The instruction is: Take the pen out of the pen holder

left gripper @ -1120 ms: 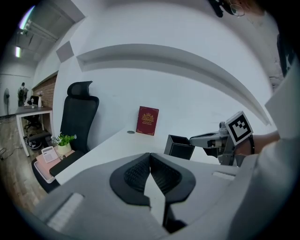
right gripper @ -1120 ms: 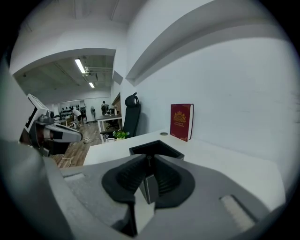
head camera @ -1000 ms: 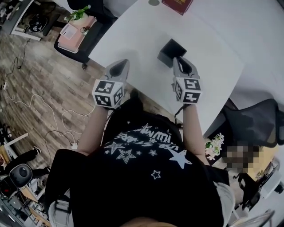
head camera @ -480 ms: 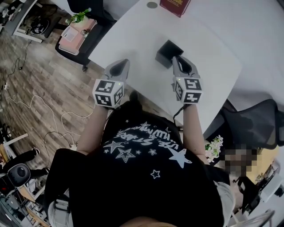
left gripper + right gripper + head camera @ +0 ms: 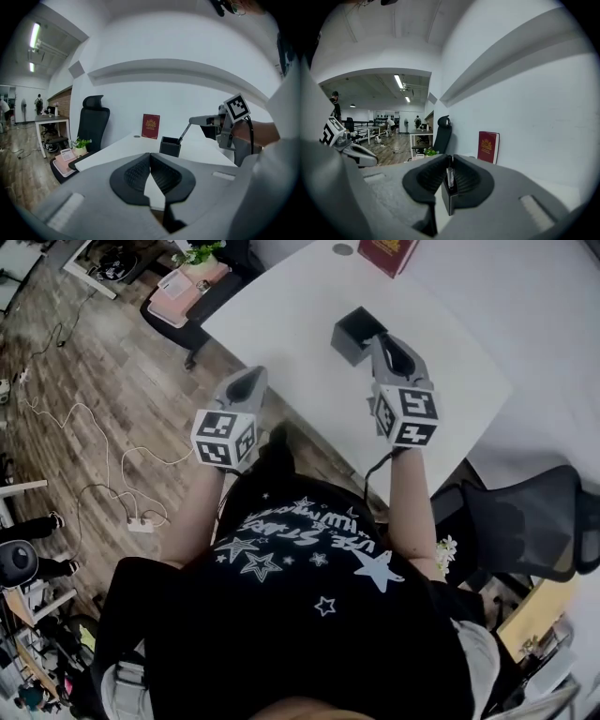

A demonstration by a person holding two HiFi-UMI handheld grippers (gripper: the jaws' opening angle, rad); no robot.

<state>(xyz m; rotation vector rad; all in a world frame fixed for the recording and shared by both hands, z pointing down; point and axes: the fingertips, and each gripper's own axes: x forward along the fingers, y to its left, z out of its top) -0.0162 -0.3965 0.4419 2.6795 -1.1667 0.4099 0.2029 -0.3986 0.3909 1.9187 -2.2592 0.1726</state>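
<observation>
A black square pen holder [image 5: 352,332] stands on the white table [image 5: 291,324]. My right gripper [image 5: 382,341] hovers just above and beside it, shut on a dark pen [image 5: 184,132]. In the left gripper view the pen slants up out of the holder [image 5: 169,146], with its lower end still at the holder's mouth. The right gripper view shows the pen [image 5: 450,178] pinched between the pads, with the holder [image 5: 448,202] below. My left gripper [image 5: 246,381] hangs at the table's near-left edge, shut and holding nothing [image 5: 150,157].
A dark red book [image 5: 387,251] stands at the table's far side behind the holder. A black office chair [image 5: 91,117] and a low seat carrying a pink item and a plant [image 5: 183,282] are off the table's left. Another black chair [image 5: 525,512] is at the right.
My right gripper has risen above the holder, drawing the pen upward. The left gripper has shifted a little along the table's edge.
</observation>
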